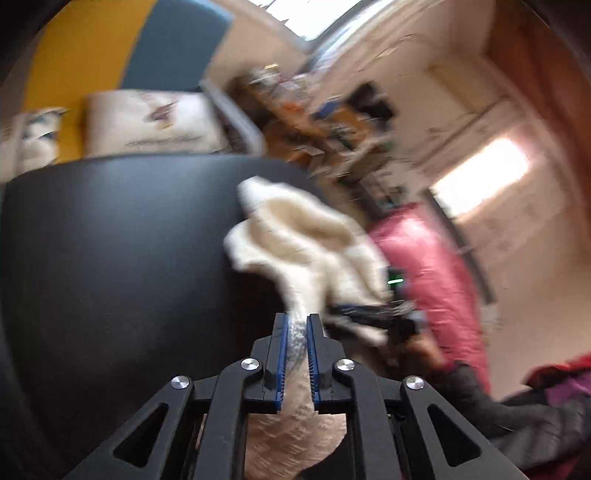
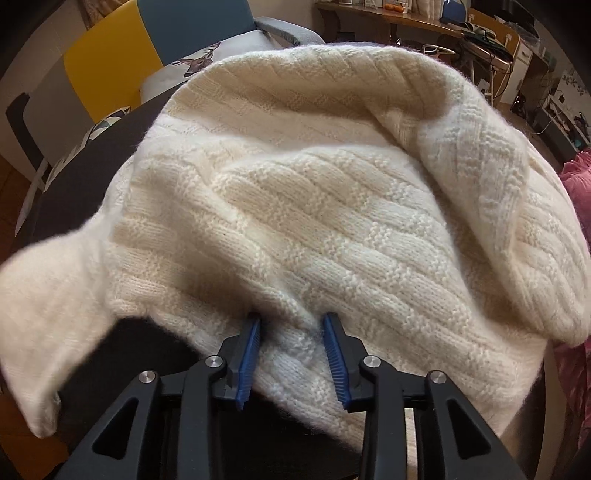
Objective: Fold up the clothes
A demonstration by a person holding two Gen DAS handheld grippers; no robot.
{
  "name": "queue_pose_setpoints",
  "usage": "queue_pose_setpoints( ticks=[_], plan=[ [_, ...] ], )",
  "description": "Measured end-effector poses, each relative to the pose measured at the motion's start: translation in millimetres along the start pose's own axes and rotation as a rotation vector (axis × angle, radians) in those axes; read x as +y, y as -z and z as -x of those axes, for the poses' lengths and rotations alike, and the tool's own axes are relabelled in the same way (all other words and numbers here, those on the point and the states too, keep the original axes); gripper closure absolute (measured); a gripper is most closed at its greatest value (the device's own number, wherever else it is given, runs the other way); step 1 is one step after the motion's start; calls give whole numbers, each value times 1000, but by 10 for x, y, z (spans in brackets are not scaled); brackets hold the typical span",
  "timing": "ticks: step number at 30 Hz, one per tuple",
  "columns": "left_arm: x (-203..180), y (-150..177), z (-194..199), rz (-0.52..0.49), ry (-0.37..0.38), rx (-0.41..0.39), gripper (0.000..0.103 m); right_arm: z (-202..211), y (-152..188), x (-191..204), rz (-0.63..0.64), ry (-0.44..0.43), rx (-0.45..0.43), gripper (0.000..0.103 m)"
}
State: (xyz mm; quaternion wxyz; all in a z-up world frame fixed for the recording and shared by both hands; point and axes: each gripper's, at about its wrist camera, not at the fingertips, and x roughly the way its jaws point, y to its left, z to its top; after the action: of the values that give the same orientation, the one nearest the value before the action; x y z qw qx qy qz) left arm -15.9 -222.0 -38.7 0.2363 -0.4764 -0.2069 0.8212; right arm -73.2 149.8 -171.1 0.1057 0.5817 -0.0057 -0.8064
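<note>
My left gripper (image 1: 296, 325) is clamped on the cream knit sweater (image 2: 314, 206); my right gripper (image 2: 291, 328) stands apart at its 6 o'clock hem, on the black table (image 2: 92, 177).

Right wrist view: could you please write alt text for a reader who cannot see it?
A cream knitted sweater lies rumpled over a dark table, filling most of the view. The right tongs stand apart with a fold of the sweater's near edge between their blue pads. Behind are a yellow and blue chair and a cluttered desk.
</note>
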Motion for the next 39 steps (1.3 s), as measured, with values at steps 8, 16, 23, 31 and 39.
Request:
queue_pose_setpoints(
  ticks=[8,16,23,31,39],
  plan=[
    [585,932,92,181,-222,22,73,27,3,-73,8,-23,-12,67],
    [1058,1816,305,400,-47,-62,61,378,237,453,155,-76,-134,67],
    [1104,1911,-16,541,53,-99,59,306,448,1502,421,-113,-110,67],
    [473,1655,442,363,-61,-288,86,-194,280,1951,432,-12,-23,67],
    [398,1711,741,285,-186,-289,31,-173,229,1812,372,-41,-28,67]
  ],
)
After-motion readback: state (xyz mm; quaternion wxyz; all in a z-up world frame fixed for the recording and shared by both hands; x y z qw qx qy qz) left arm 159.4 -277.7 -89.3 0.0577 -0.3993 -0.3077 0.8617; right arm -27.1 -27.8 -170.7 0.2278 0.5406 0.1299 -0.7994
